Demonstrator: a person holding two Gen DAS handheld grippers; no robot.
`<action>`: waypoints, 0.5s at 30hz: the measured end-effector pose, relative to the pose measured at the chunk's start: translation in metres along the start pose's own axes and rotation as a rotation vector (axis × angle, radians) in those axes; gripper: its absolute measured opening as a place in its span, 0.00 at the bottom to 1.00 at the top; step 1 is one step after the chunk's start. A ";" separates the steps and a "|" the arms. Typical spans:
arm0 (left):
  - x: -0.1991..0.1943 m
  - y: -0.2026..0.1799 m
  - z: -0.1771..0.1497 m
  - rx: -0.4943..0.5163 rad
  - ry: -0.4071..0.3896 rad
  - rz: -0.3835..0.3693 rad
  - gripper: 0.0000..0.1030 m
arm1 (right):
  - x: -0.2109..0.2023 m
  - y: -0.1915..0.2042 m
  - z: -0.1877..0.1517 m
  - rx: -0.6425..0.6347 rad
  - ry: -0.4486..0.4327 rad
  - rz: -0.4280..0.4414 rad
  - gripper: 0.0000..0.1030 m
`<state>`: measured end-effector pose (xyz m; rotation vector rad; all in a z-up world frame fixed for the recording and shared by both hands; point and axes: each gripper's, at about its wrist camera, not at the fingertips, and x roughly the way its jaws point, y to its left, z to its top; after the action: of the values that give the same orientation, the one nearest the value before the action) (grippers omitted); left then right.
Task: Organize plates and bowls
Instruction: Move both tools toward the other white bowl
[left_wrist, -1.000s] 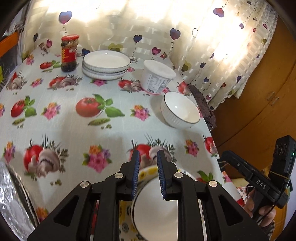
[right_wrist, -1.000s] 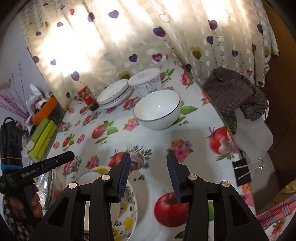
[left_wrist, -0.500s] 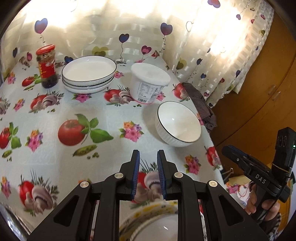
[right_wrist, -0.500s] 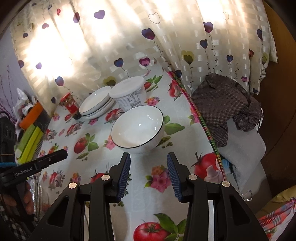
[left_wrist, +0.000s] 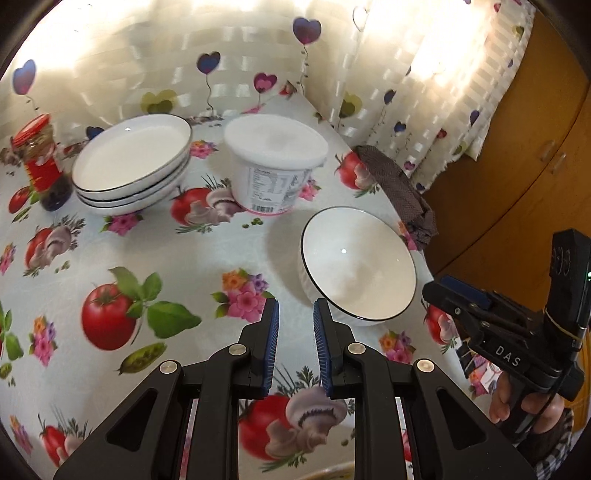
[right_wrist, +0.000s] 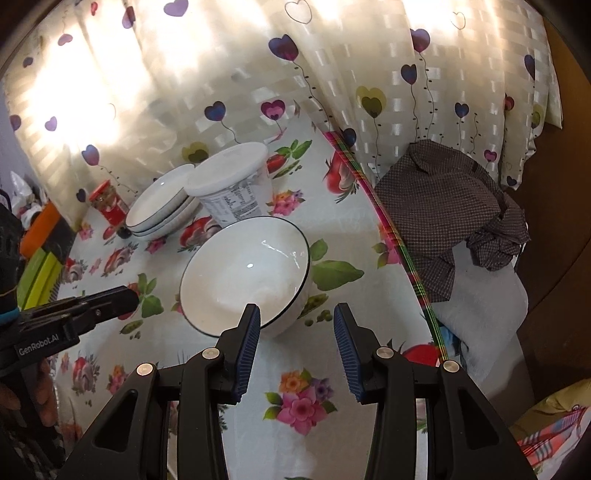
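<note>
Table covering (left_wrist: 207, 258): glossy white oilcloth printed with tomatoes, mushrooms and flowers.

Deep white ceramic bowl with a thin dark rim (left_wrist: 356, 264): ribbed outer wall, glazed interior holding nothing; stands upright near the table's right edge, just ahead of both grippers.

Stack of three shallow white plates with dark rims (left_wrist: 131, 162): at the far side by the curtain, top plate bare.

White plastic tub with a flat lid and printed label (left_wrist: 275, 162): lid on, contents hidden; stands between the stack and the bowl.

Glass jar with a red lid and red label (left_wrist: 38, 158): dark contents, left of the plates.

Brown checked cloth (right_wrist: 454, 214): crumpled, off the table's right edge.

Left gripper (left_wrist: 295, 314): black, ribbed blue pads, jaws narrowly parted, holding nothing.

Right gripper (right_wrist: 295, 314): jaws spread wide, empty, at the bowl's near rim.
</note>
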<state>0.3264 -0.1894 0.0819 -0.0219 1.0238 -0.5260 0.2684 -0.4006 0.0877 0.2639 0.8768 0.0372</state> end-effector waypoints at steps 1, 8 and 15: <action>0.004 0.000 0.001 0.000 0.008 0.002 0.19 | 0.003 0.000 0.001 -0.001 0.004 0.000 0.40; 0.023 -0.003 0.009 0.006 0.039 -0.003 0.19 | 0.017 -0.001 0.006 -0.008 0.018 -0.004 0.40; 0.038 0.000 0.014 -0.005 0.056 0.013 0.20 | 0.027 -0.003 0.007 0.002 0.032 0.005 0.40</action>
<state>0.3538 -0.2087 0.0585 -0.0050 1.0798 -0.5141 0.2910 -0.4010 0.0707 0.2678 0.9082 0.0451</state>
